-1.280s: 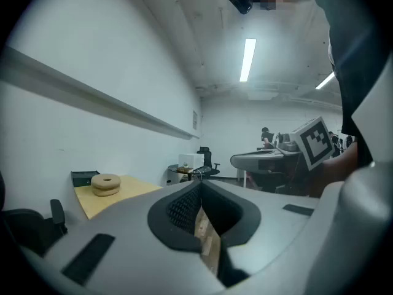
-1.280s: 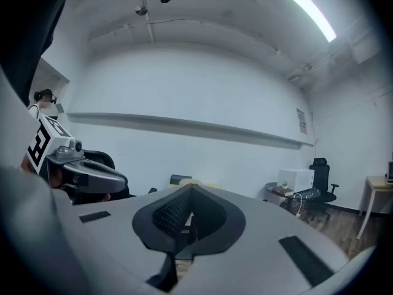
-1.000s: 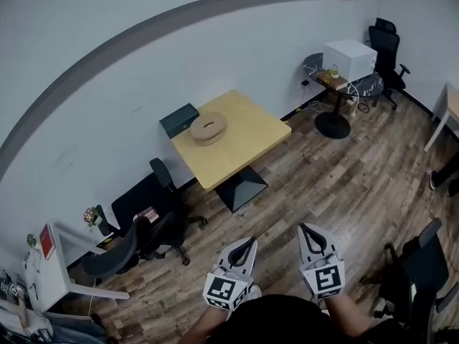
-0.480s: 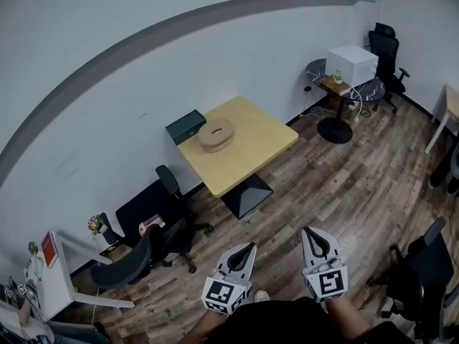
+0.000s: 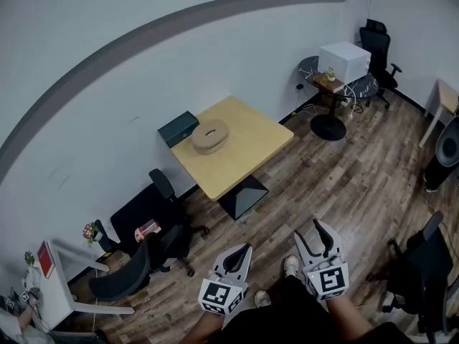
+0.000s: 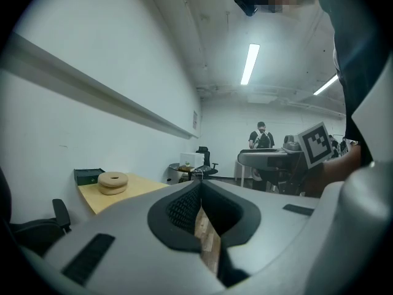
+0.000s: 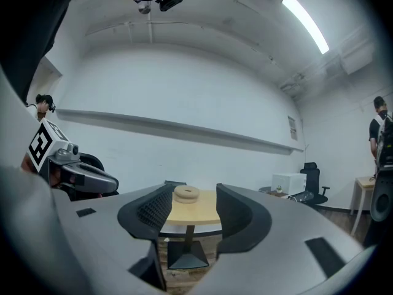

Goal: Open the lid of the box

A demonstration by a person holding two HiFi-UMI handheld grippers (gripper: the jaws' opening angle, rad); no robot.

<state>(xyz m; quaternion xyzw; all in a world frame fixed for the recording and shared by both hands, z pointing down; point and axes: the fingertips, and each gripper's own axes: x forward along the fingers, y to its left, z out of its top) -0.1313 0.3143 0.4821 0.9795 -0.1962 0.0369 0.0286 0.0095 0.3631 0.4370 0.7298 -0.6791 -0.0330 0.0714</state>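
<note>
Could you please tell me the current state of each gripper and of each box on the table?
left gripper: jaws together, nothing held.
right gripper: jaws apart, having just been opening, nothing between them.
round tan box: lid apparently on, sitting untouched on the table.
dark green box: shut, at the table's wall-side edge.

Walls: white wall (image 5: pixel 86 142) carrying a grey band (image 5: pixel 143 34) | Floor: dark wood planks (image 5: pixel 358 185) running throughout | Furniture: square wooden table (image 5: pixel 247 145) standing against the wall, black office chairs (image 5: pixel 143 210) sitting beside it, round side table (image 5: pixel 330 117) standing farther right | Light: ceiling strip (image 6: pixel 250 63) glowing
</note>
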